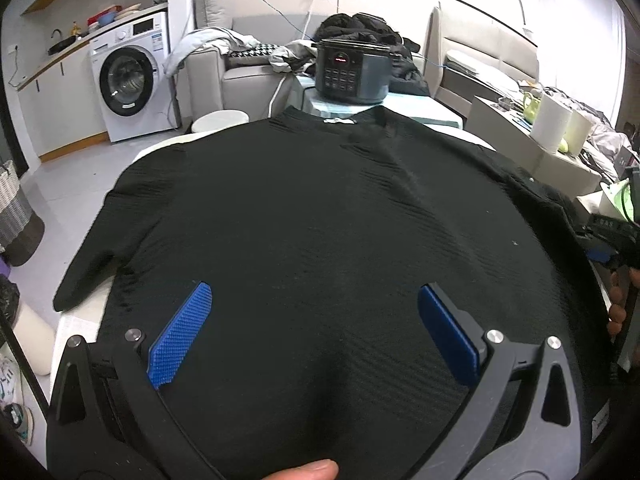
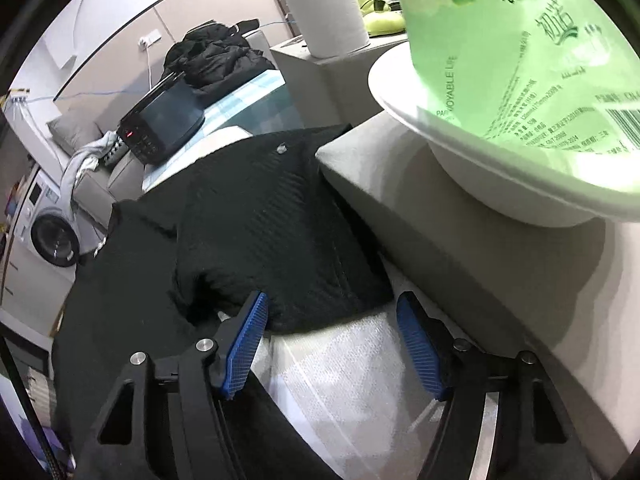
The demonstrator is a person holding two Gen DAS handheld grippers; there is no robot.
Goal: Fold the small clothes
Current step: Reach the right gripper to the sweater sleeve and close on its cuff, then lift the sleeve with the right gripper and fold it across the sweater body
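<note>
Your left tool (image 1: 314, 320) hung with its jaws wide apart over the lower part of the black shirt (image 1: 320, 216), gripping nothing. Your right tool (image 2: 332, 340) also stood apart, its blue pads either side of the sleeve hem (image 2: 320, 312), not pressing it. The shirt lay spread flat on the desk (image 2: 340, 380), collar toward the dark cooker (image 1: 352, 74) beyond.

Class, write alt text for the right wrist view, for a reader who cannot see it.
The right hand-held gripper, jaws apart, sits at the end of a black shirt's sleeve on a white table; neither blue pad clamps the cloth. A white bowl holding a green packet looms at right, and a dark cooker stands behind.
</note>
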